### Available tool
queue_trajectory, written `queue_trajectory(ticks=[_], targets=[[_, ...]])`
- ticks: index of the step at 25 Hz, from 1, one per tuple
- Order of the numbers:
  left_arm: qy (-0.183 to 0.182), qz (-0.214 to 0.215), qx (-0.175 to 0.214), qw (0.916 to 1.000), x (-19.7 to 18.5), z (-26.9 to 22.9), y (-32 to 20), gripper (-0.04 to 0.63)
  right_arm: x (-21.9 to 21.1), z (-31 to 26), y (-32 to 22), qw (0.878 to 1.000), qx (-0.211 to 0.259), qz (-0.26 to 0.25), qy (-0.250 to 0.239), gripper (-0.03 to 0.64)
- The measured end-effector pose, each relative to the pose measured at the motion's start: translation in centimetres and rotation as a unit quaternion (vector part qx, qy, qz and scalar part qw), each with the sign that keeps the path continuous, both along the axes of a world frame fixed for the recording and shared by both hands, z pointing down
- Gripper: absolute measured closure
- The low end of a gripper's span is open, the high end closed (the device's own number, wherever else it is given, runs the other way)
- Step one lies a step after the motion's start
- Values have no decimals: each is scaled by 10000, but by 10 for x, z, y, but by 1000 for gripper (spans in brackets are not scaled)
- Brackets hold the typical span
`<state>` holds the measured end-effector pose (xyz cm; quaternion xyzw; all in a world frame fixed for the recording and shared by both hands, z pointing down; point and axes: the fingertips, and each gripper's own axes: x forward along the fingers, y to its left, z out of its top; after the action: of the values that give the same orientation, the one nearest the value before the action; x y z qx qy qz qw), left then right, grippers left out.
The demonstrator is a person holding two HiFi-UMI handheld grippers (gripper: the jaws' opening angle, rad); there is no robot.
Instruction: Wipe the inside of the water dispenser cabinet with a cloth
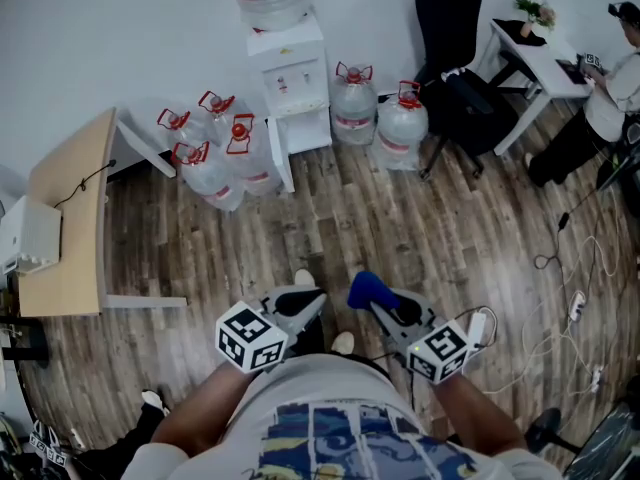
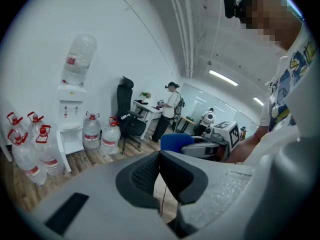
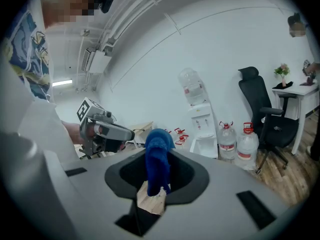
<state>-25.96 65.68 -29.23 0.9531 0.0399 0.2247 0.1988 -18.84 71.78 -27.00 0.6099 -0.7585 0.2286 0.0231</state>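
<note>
The white water dispenser (image 1: 290, 73) stands against the far wall with a bottle on top; its lower cabinet door (image 1: 281, 154) hangs open. It also shows in the left gripper view as the dispenser (image 2: 70, 121) and in the right gripper view as the dispenser (image 3: 201, 120). My right gripper (image 1: 376, 304) (image 3: 156, 180) is shut on a blue cloth (image 1: 364, 289) (image 3: 157, 156), which sticks up between its jaws. My left gripper (image 1: 311, 305) (image 2: 160, 158) is shut with nothing in it. Both are held low in front of my body, well short of the dispenser.
Several large water bottles with red caps (image 1: 208, 158) stand left of the dispenser and two bottles (image 1: 378, 116) stand to its right. A black office chair (image 1: 455, 63), a white desk (image 1: 540, 63) with a person (image 1: 610, 98), a wooden desk (image 1: 70, 218) and floor cables (image 1: 570, 308) surround the area.
</note>
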Motion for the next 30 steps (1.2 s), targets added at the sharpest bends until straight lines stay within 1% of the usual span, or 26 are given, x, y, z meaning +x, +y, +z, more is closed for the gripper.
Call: queue_trajectory(ticks=[4, 8, 14, 21, 25, 30], targets=[[14, -51, -80, 10000, 12, 10, -40, 592, 15, 6, -34, 9999, -127, 27, 75, 532], [96, -16, -154, 9998, 37, 10, -87, 592, 39, 2, -76, 9995, -241, 98, 180, 532], [220, 171, -184, 9994, 74, 2, -167, 592, 68, -7, -163, 9989, -320, 146, 311, 532], [285, 195, -230, 9991, 94, 9, -264, 592, 89, -9, -264, 9982, -340, 135, 469, 532], [309, 211, -217, 9991, 102, 13, -303, 592, 97, -11, -306, 9975, -356, 20, 604, 532], [390, 83, -291, 9988, 114, 18, -335, 592, 108, -13, -350, 9967, -389, -169, 686, 532]])
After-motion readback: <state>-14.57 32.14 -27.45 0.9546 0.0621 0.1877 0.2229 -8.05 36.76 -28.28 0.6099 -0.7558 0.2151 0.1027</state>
